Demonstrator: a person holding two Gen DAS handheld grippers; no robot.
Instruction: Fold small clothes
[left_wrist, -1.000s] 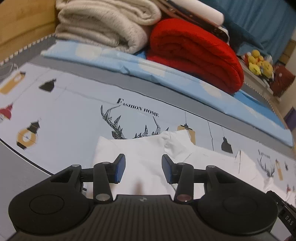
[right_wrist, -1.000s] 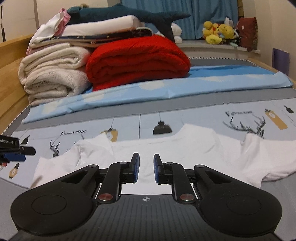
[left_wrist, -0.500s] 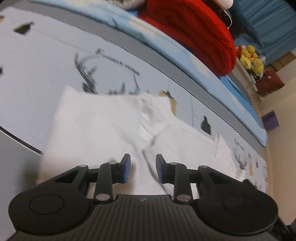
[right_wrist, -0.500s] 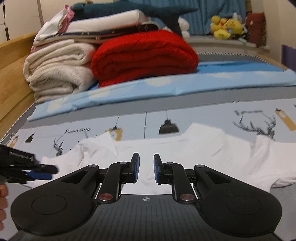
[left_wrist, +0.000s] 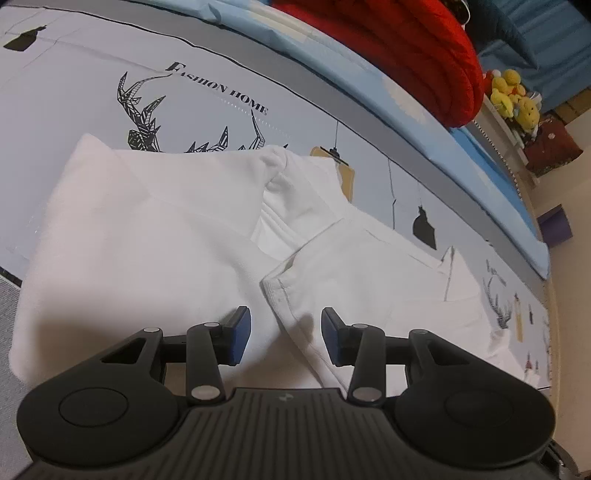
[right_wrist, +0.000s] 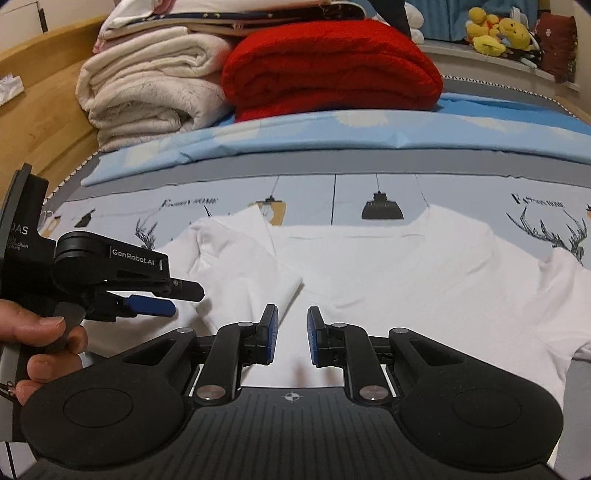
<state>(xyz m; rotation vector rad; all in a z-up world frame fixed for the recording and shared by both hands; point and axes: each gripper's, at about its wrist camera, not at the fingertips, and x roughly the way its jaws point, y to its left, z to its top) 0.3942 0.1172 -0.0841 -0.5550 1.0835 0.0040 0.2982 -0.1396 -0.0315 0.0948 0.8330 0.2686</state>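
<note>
A small white T-shirt (left_wrist: 147, 240) lies spread on the printed bedsheet (left_wrist: 74, 92), its left part folded over. In the left wrist view my left gripper (left_wrist: 286, 332) hovers low over the shirt. Its jaws are opening, and a stitched hem edge (left_wrist: 280, 302) runs between the blue pads without being pressed. The right wrist view shows the same shirt (right_wrist: 406, 277) with its folded flap (right_wrist: 236, 266). My right gripper (right_wrist: 291, 334) stands over the near hem, jaws a narrow gap apart with nothing between them. The left gripper (right_wrist: 181, 299) appears there too, held by a hand (right_wrist: 44, 343).
Along the back of the bed sit a folded red blanket (right_wrist: 332, 66), cream folded towels (right_wrist: 147, 92) and a light blue sheet (right_wrist: 332, 136). Yellow plush toys (right_wrist: 495, 33) rest on a ledge at the far right. A wooden bed frame (right_wrist: 48, 110) borders the left side.
My left gripper dropped toward the shirt and tipped downward; its jaws narrowed, then widened again. It has come into the right wrist view from the left. The right gripper shifted slightly.
</note>
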